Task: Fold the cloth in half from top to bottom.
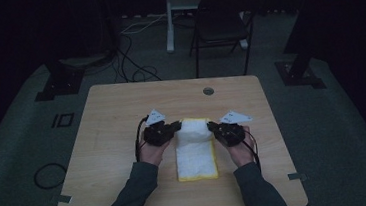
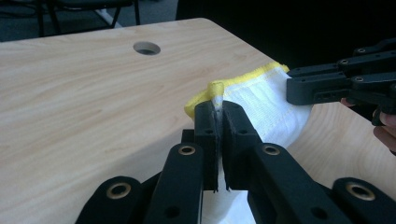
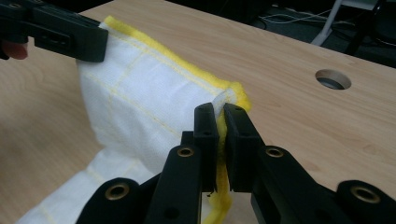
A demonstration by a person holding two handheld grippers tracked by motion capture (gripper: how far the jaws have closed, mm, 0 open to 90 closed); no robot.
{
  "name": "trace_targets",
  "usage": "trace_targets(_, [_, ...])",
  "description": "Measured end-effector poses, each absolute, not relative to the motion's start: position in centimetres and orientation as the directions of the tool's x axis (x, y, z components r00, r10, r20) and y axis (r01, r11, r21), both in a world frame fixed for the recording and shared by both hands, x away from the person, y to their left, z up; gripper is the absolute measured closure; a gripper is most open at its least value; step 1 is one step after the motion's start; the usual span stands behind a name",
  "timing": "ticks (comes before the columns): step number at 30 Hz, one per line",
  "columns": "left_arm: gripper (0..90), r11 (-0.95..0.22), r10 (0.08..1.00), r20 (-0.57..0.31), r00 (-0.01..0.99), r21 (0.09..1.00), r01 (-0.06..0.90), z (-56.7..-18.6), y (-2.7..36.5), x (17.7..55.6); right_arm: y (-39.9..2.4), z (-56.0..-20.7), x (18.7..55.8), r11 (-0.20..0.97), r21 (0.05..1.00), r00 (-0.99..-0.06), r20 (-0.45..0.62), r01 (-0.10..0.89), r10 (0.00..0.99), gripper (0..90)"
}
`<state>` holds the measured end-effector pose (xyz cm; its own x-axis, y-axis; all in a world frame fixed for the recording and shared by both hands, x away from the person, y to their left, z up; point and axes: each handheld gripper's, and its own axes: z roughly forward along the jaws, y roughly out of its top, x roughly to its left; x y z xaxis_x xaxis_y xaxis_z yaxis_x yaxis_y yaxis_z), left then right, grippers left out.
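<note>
Wooden bench (image 1: 114, 139) with light grain, a round cable hole (image 1: 208, 90) near its far edge. White cloth (image 1: 195, 152) with yellow border lying in the middle of the bench, long side running toward the person, near end flat on the wood, far end lifted off it and hanging between the two grippers. Left gripper (image 1: 177, 126) at the far left corner of the cloth, fingers (image 2: 205, 126) closed tight on the yellow hem there, a small fold of it sticking up above the tips. Right gripper (image 1: 211, 126) at the far right corner, fingers (image 3: 238, 128) pinched together on the hem in the same way. Both grippers pointing inward, toward each other, above the bench.
</note>
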<state>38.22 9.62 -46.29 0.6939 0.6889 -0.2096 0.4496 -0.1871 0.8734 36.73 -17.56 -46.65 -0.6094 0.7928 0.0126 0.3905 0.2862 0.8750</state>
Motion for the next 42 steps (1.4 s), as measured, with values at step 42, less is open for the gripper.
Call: trace_targets(42, [84.3, -0.208, 0.665, -0.301, 0.684, 0.804, 0.556, -52.5, 10.5, 32.0, -17.3, -52.0, 30.8, 0.334, 0.81, -0.644, 0.069, 0.482, 0.762, 84.4])
